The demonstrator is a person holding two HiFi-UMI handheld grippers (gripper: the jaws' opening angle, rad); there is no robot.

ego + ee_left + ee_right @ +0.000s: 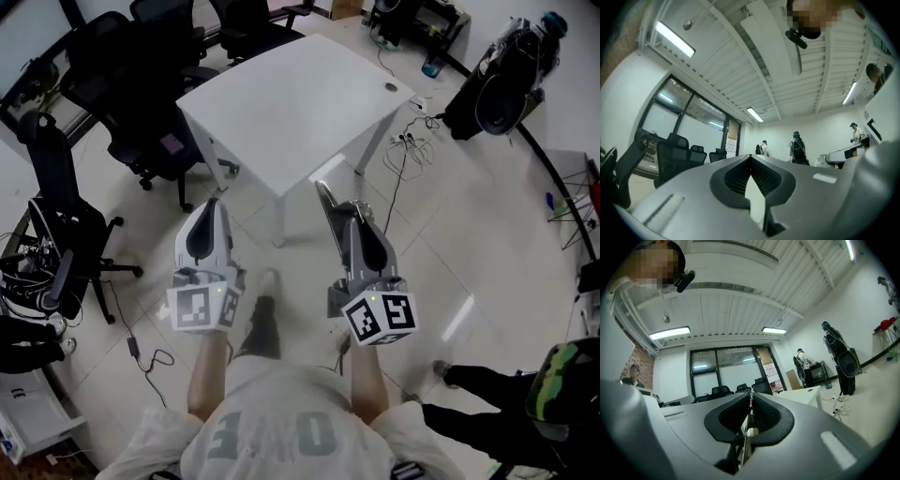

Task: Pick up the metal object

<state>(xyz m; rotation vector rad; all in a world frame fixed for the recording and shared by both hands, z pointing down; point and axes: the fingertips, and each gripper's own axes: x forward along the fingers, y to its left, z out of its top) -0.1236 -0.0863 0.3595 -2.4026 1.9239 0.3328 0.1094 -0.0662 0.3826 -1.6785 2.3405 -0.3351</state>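
Note:
In the head view both grippers are held at waist height over the floor, pointing toward the white table [291,103]. My right gripper [349,214] is shut on a thin flat metal strip [325,194] that sticks out past its tips toward the table's near corner. In the right gripper view the metal strip [747,426] stands edge-on between the two dark pads. My left gripper [215,202] is shut with nothing in it. In the left gripper view its tips [751,157] meet, and nothing lies between them. Both grippers' cameras are tilted up toward the ceiling.
Black office chairs [141,84] crowd the left and far side of the table. Cables [412,141] trail on the floor by the table's right leg, near black equipment [497,84]. Another person [525,394] is at the lower right. The floor is pale tile.

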